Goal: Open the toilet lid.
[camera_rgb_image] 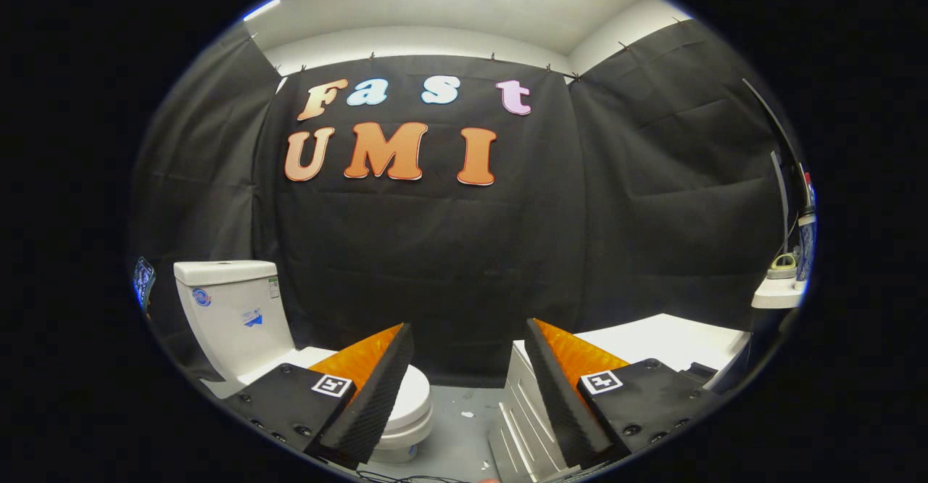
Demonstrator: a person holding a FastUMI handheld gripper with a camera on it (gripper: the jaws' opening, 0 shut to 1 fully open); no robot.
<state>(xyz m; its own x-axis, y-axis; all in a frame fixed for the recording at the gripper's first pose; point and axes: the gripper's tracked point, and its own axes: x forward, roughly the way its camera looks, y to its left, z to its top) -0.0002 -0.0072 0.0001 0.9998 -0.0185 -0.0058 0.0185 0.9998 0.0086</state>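
The left finger [377,389] covers most of the toilet lid [413,396]; stickers on the cistern [232,309] are too small to read.

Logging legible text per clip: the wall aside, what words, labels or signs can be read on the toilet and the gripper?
toilet tank, three stickers: all too small to read.
gripper, open and empty, short of the closed toilet lid: two square coded markers, patterns only, no words.
Nothing here reads as text.
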